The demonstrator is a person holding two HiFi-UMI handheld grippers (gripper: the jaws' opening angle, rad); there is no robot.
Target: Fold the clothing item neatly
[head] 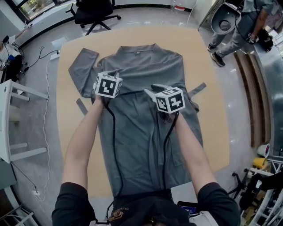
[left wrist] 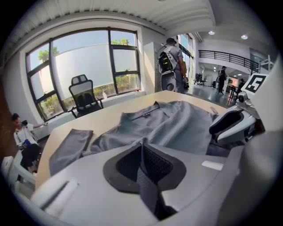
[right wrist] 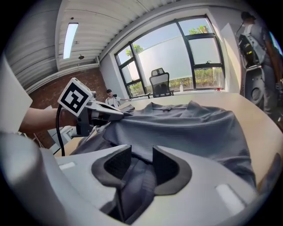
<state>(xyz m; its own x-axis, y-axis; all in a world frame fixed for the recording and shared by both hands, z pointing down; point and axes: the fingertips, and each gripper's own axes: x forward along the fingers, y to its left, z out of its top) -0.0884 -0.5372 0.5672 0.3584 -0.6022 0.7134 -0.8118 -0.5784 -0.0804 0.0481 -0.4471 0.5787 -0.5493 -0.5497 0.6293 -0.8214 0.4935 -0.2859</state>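
Nearest me, the hem of the grey shirt runs to the near edge of the table. The body lies flat and spread out toward the far side.

Both tools are at mid-body, side by side.
- Left gripper: jaws closed, with a thin ridge of shirt fabric nipped between the pads. It sits close to the shirt's left edge, near the armpit.
- Right gripper: jaws well apart, straddling a raised fold of cloth near the shirt's centre. I see the pads on either side of the fold but not clamping it, so I call that no grip yet.

Further out:
- The left sleeve is splayed out to the far left.
- A strip of what looks like the right sleeve pokes out on the right.
- The collar is at the far end.
- An office chair stands beyond the table, and a person stands at far right. Neither is in the way.

My read is that this is the grab phase of a fold. One pinch is made and the second is pending.

The next move needs the right jaws closed on that ridge, taking the same layers as the left. Then I lift both evenly and carry the cloth over as one straight line. An uneven lift would likely skew the crease or drag the splayed sleeve.
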